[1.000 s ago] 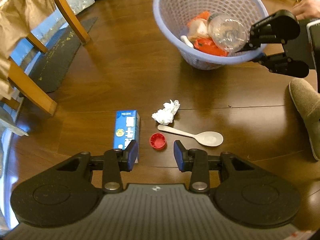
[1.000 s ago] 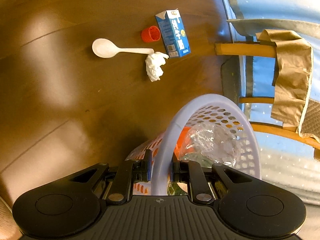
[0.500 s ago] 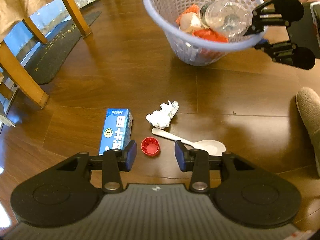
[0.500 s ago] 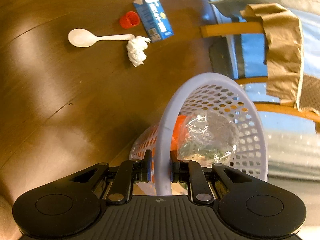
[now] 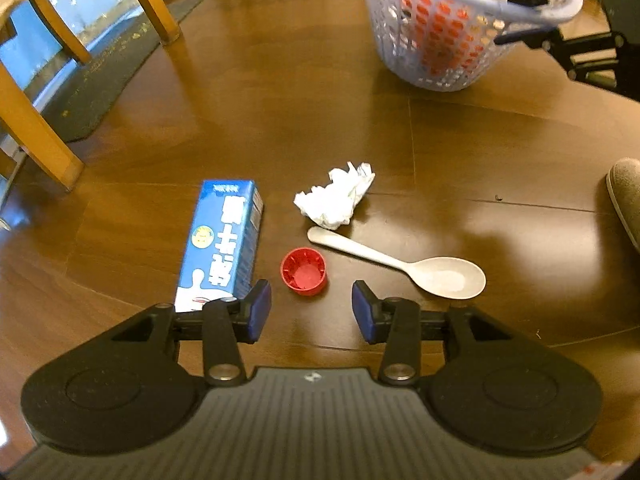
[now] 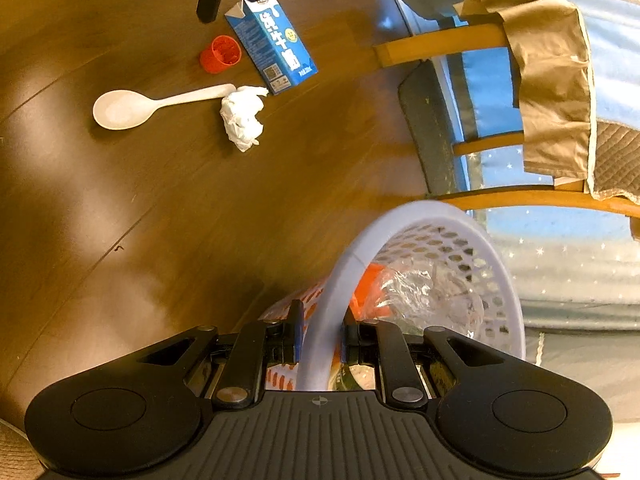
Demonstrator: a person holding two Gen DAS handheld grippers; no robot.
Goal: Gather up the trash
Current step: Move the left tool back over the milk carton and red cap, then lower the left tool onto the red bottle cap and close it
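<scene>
On the brown wooden floor lie a blue milk carton (image 5: 222,242), a red bottle cap (image 5: 303,271), a crumpled white tissue (image 5: 336,196) and a white plastic spoon (image 5: 420,266). My left gripper (image 5: 311,312) hangs open just short of the cap, its left finger over the carton's near end. The lavender mesh basket (image 5: 436,36) holds orange wrappers and a clear crushed bottle (image 6: 424,292). My right gripper (image 6: 320,340) is shut on the basket's rim (image 6: 332,300). The right wrist view also shows the carton (image 6: 272,48), cap (image 6: 220,54), tissue (image 6: 242,116) and spoon (image 6: 132,108).
Wooden chair legs (image 5: 36,128) and a dark mat (image 5: 100,80) stand at the left. A brown cloth (image 6: 552,80) drapes over the chair. A grey slipper (image 5: 626,196) shows at the right edge.
My left gripper has moved down and closer to the red cap. The basket, held by my right gripper, has shifted up and farther back in the left wrist view.
</scene>
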